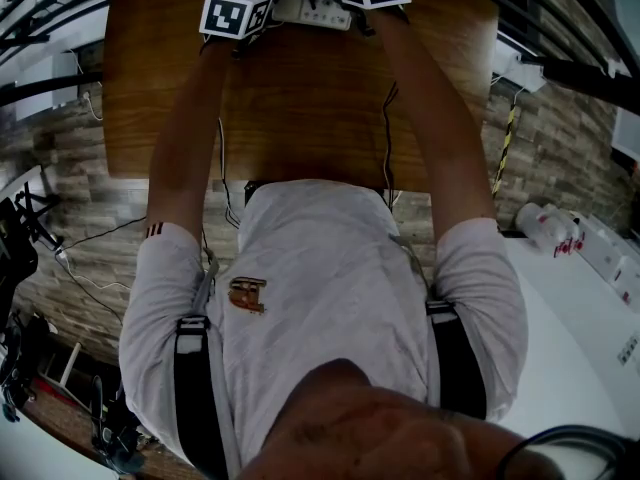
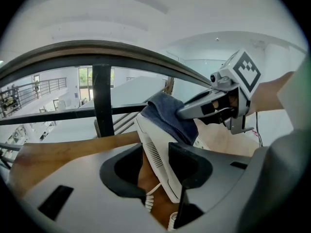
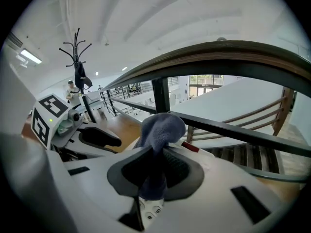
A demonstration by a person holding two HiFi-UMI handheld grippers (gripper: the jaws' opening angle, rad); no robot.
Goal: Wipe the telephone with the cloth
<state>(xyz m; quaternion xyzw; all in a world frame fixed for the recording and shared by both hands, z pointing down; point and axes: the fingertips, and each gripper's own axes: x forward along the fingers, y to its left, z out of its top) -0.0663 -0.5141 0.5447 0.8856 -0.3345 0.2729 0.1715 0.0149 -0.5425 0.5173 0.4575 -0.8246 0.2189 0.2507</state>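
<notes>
The white telephone lies at the far edge of the wooden table, between my two marker cubes. In the left gripper view its ribbed side runs between the jaws of my left gripper, which stand open, with bare wood showing beside the left jaw. The phone's coiled cord hangs below. My right gripper is shut on the dark blue cloth, which bulges past its tips onto the phone's top, with keys showing under it. From the left, the cloth drapes over the phone's upper end under the right gripper's fingers.
A dark railing runs just beyond the table's far edge. Black cables trail across the table toward me. A white counter with bottles stands at my right. A coat rack rises far off.
</notes>
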